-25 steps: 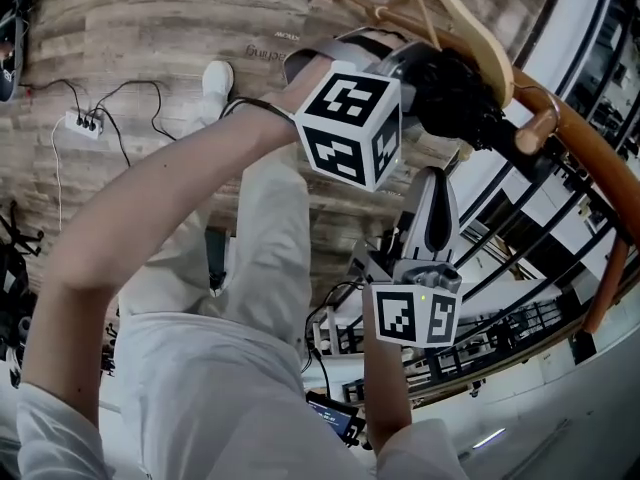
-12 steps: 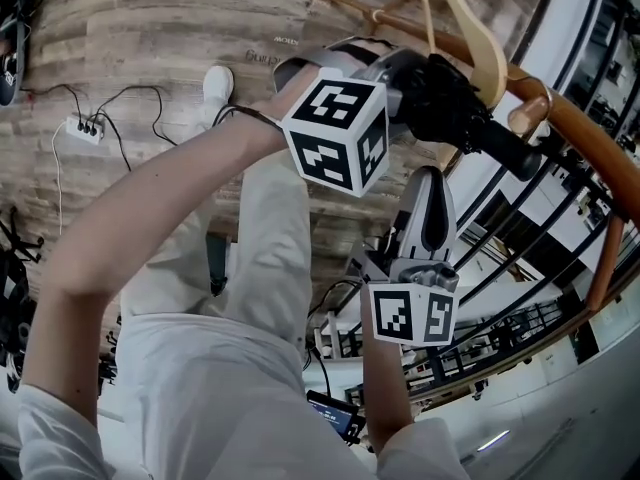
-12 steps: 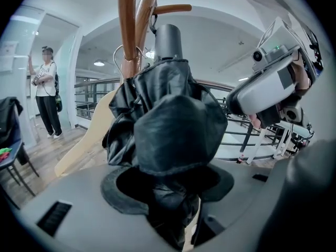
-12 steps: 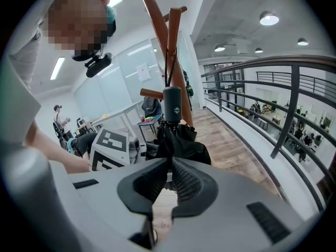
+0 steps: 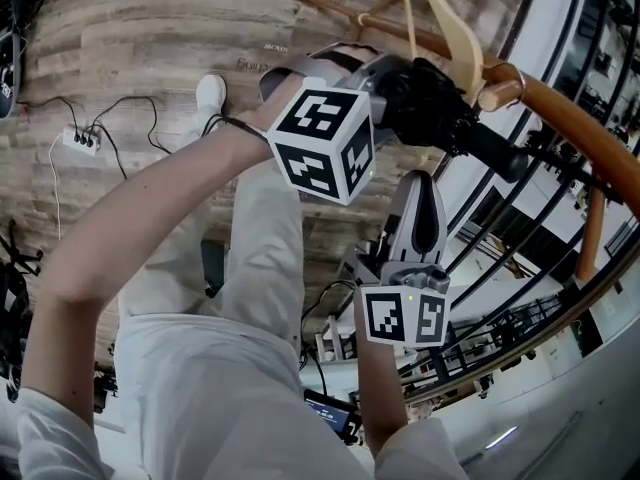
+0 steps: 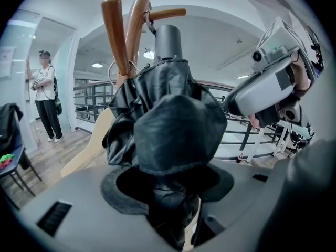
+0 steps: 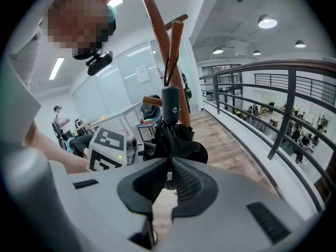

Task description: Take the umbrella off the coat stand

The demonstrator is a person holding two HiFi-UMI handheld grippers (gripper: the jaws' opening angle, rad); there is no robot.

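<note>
In the left gripper view, my left gripper (image 6: 169,196) is shut on the bunched black fabric of a folded umbrella (image 6: 168,122). The umbrella's dark handle (image 6: 168,42) points up beside the brown wooden coat stand (image 6: 113,35). In the head view the left gripper (image 5: 405,90) holds the umbrella (image 5: 435,108) just below a stand arm (image 5: 565,108), with the handle (image 5: 498,154) apart from the peg end. My right gripper (image 5: 422,183) hangs below the umbrella with its pads together. In its own view the right gripper (image 7: 169,178) holds nothing, and the umbrella (image 7: 177,140) is just beyond its tips.
A pale wooden hanger (image 5: 452,20) hangs on the stand above the umbrella. A dark metal railing (image 7: 286,109) runs along the right. A power strip with cables (image 5: 80,140) lies on the wood floor. A person (image 6: 44,96) stands far off at the left.
The left gripper has drawn the umbrella a little left and away from the stand's peg, so the handle now sits below the peg end. The right gripper has kept still.
</note>
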